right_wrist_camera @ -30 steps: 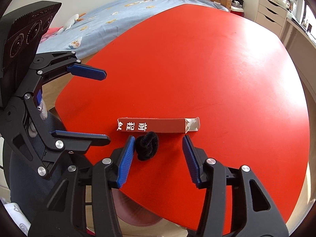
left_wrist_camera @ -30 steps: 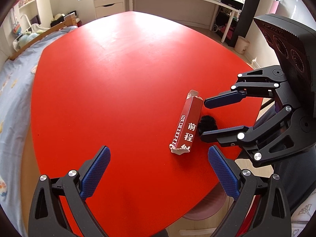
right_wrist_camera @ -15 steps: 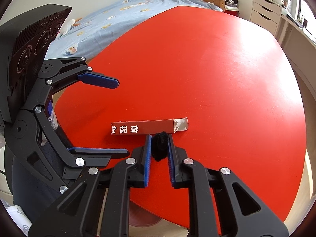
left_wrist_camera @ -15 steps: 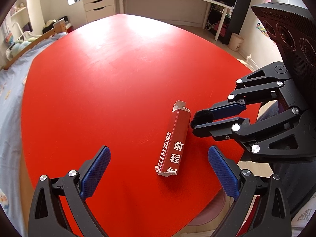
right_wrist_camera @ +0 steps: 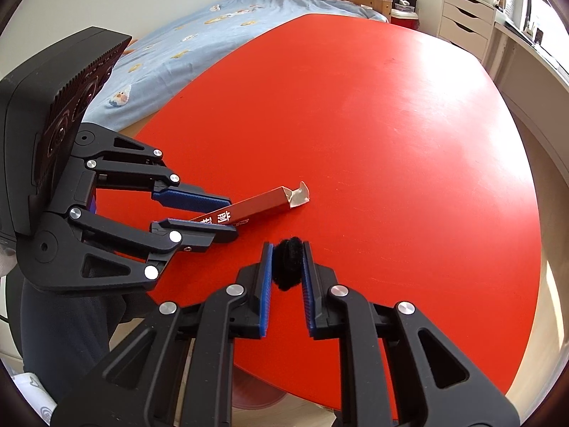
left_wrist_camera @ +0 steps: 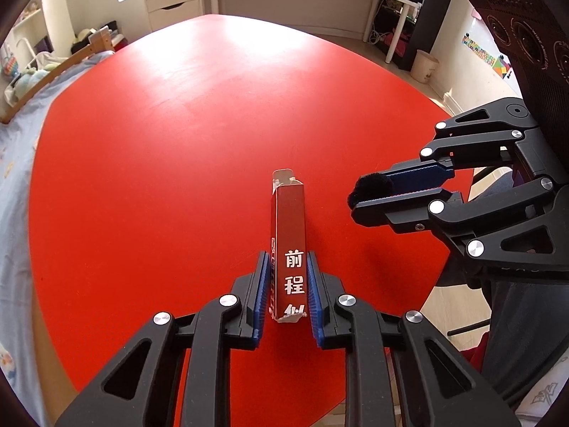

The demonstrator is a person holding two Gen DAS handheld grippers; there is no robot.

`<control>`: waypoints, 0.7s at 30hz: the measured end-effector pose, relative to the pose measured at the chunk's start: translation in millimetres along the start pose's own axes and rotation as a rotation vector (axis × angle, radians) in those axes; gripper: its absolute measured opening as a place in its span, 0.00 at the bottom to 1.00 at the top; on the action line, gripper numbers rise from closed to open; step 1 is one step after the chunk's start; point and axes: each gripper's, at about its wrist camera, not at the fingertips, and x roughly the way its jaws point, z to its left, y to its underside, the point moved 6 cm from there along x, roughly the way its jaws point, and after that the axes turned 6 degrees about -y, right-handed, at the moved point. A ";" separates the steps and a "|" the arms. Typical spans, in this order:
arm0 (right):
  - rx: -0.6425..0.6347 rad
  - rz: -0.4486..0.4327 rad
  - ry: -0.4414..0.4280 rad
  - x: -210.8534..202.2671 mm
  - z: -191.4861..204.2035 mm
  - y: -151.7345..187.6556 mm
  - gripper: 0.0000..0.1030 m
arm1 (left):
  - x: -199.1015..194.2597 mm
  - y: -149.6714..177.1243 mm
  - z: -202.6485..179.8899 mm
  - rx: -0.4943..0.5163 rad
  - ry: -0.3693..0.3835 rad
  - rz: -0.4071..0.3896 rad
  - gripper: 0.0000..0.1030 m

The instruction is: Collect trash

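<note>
Left wrist view, lower centre: my left gripper [left_wrist_camera: 287, 284] is clamped on the near end of the long red cardboard carton [left_wrist_camera: 288, 242], light and crushable, over the red table [left_wrist_camera: 160, 142]; centre right, my right gripper [left_wrist_camera: 370, 192] pinches the soft black fuzzy ball [left_wrist_camera: 371, 185].

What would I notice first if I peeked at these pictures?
The big red table fills both views. The left gripper pinches a long red box by its near end, its torn far end pointing away. Beside it, the right gripper squeezes a fuzzy black ball.
</note>
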 end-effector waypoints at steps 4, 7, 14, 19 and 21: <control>0.005 -0.003 0.001 -2.5 0.4 1.4 0.14 | -1.8 0.6 2.3 -0.038 -0.004 -0.002 0.14; 0.007 -0.004 0.004 -5.2 1.1 2.4 0.14 | -5.2 1.4 0.1 -0.055 -0.006 -0.006 0.14; 0.007 -0.018 0.014 -20.6 7.7 6.2 0.14 | -33.7 2.7 -7.6 -0.087 -0.008 -0.044 0.14; -0.006 -0.037 0.024 -40.8 18.4 13.9 0.14 | -60.7 8.5 -14.0 -0.113 -0.019 -0.074 0.14; -0.010 -0.044 0.026 -50.3 22.8 19.0 0.14 | -71.1 13.1 -16.2 -0.128 -0.018 -0.087 0.14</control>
